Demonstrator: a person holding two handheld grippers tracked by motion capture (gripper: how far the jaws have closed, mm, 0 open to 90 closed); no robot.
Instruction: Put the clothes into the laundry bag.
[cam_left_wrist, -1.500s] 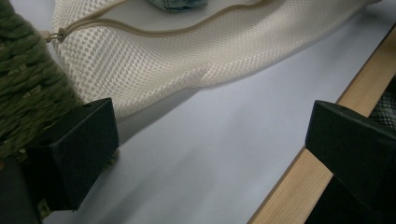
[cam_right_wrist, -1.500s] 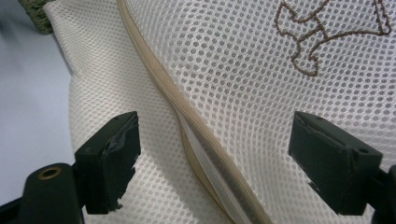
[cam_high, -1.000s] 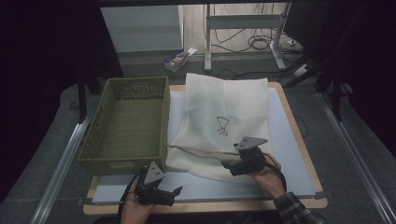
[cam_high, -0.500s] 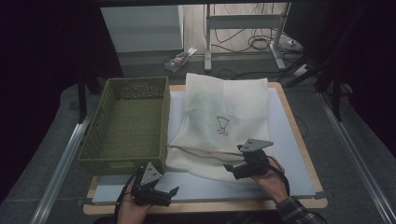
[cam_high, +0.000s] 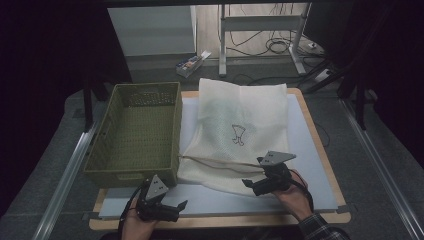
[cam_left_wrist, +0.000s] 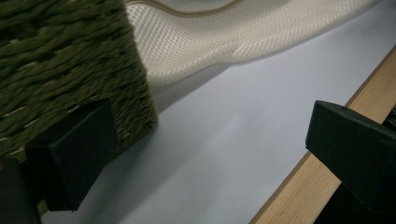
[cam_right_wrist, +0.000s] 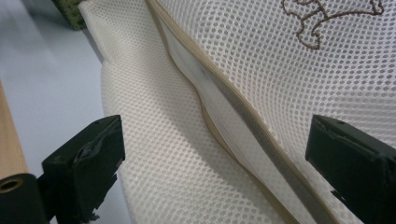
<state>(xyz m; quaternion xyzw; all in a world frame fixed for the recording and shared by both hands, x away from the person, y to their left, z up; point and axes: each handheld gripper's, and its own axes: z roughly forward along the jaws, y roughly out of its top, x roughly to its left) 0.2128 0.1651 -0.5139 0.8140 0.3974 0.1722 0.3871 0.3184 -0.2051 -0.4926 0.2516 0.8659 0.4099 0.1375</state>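
A cream mesh bag with a small embroidered figure lies flat on the white mat. A tan-trimmed opening runs across its near end. My right gripper hovers over the bag's near edge. In the right gripper view the mesh and the trim lie below the gripper; its jaws have just been opening and stand wide, pressing on nothing. My left gripper sits at the front left, open. In the left gripper view the gripper spans bare mat beside the basket corner.
A green woven basket stands on the left of the board, touching the bag's left side. The wooden board edge runs along the front. Bare mat lies between the left gripper and the bag. Cables and table legs lie beyond the far edge.
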